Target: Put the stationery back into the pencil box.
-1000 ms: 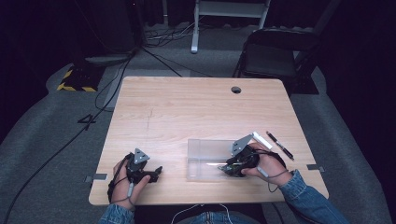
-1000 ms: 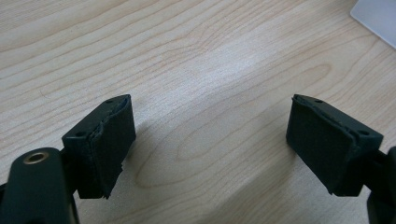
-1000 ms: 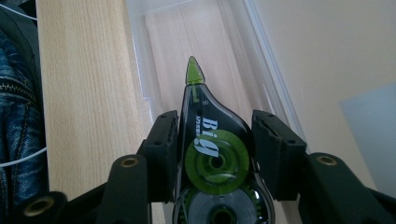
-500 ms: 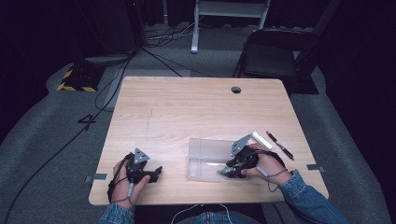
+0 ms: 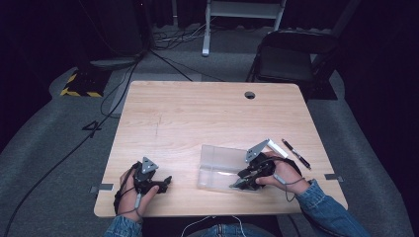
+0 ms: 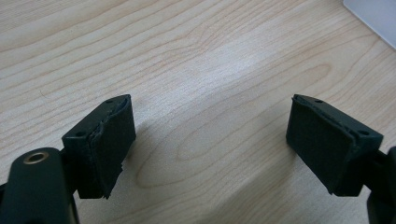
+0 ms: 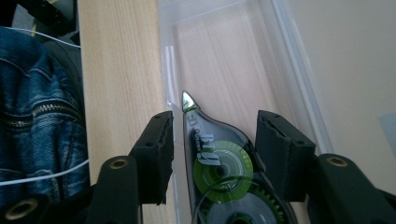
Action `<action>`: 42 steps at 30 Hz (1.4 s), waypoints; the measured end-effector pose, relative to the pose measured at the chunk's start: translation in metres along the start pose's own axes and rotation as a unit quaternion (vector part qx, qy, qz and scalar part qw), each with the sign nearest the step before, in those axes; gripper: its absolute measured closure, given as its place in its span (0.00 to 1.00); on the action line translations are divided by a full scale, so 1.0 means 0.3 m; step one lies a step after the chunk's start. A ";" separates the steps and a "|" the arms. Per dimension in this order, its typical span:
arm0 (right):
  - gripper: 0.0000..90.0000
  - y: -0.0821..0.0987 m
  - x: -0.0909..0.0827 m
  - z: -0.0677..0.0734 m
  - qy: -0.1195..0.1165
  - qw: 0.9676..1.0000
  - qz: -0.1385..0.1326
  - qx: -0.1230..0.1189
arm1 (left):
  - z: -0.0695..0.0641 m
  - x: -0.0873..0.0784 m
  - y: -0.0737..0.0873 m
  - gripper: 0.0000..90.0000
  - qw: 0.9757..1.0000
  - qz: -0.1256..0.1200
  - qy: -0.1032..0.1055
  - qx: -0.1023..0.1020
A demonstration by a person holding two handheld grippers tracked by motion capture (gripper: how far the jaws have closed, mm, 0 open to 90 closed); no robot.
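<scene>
A correction tape (image 7: 219,163) lies in the clear tray (image 5: 217,159) near the table's (image 5: 197,113) right; right gripper (image 7: 212,140) jaws, just opening, straddle it without pressing; left gripper (image 6: 210,135) gapes wide, empty.

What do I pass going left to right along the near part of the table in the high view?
Left tool → clear plastic tray → right tool, its jaws just opening with the correction tape dispenser between them → black pen.
</scene>
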State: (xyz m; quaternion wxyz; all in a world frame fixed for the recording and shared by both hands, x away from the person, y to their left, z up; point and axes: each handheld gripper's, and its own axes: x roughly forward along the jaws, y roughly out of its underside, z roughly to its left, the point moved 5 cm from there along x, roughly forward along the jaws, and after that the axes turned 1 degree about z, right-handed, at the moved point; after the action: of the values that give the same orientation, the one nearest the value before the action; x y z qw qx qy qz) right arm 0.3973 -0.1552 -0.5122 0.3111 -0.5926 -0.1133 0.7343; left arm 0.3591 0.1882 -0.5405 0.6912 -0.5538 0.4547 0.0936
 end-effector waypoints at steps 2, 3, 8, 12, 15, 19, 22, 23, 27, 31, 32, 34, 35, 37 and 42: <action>0.53 0.000 0.000 0.000 0.000 1.000 0.000 0.001 | 0.000 0.000 0.000 0.18 1.000 -0.001 0.000 0.000; 0.53 0.000 0.000 0.000 0.000 1.000 0.000 0.001 | 0.000 0.000 0.000 0.18 1.000 0.000 0.000 0.000; 0.53 0.001 0.000 0.000 0.002 1.000 0.001 0.008 | 0.000 0.000 0.000 0.18 1.000 0.000 0.000 0.000; 0.55 0.006 -0.003 -0.003 0.007 1.000 0.004 0.015 | 0.000 0.000 0.000 0.18 1.000 0.000 0.000 0.000; 0.55 0.009 -0.005 -0.003 0.005 1.000 0.006 0.022 | 0.000 0.001 0.000 0.18 1.000 -0.001 0.000 0.000; 0.55 0.009 -0.009 -0.002 0.004 1.000 0.006 0.020 | 0.000 0.000 0.000 0.18 1.000 0.000 0.000 0.000; 0.55 0.006 -0.014 -0.002 0.006 1.000 0.004 0.019 | 0.000 0.000 0.000 0.18 1.000 0.000 0.000 0.000; 0.55 0.004 -0.016 -0.002 0.008 1.000 0.001 0.019 | 0.000 0.000 0.000 0.18 1.000 0.000 0.000 0.000; 0.55 -0.006 -0.039 0.000 0.018 1.000 -0.014 0.020 | 0.000 0.000 0.000 0.18 1.000 -0.001 0.000 0.000; 0.55 -0.016 -0.076 -0.001 0.033 0.999 -0.035 0.019 | 0.003 0.001 -0.001 0.17 1.000 0.001 0.000 0.005; 0.56 -0.017 -0.088 -0.002 0.037 0.998 -0.041 0.018 | 0.001 0.002 -0.001 0.17 1.000 -0.001 0.001 0.001; 0.56 -0.020 -0.110 -0.004 0.047 0.997 -0.052 0.018 | 0.003 0.005 -0.004 0.17 1.000 -0.003 0.002 0.003; 0.56 -0.020 -0.121 -0.004 0.051 0.997 -0.058 0.020 | 0.004 0.006 -0.005 0.17 1.000 -0.003 0.002 0.004; 0.56 -0.020 -0.142 -0.007 0.061 0.996 -0.067 0.022 | 0.005 0.006 -0.006 0.17 1.000 -0.001 0.003 0.004; 0.57 -0.014 -0.185 -0.015 0.082 0.993 -0.085 0.028 | 0.008 0.009 -0.009 0.17 1.000 0.000 0.002 0.005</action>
State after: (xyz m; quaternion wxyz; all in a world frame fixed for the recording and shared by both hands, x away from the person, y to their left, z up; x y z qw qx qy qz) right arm 0.4087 -0.1855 -0.4667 0.3971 -0.6302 -0.1174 0.6568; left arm 0.3635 0.1881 -0.5406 0.6930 -0.5509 0.4562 0.0903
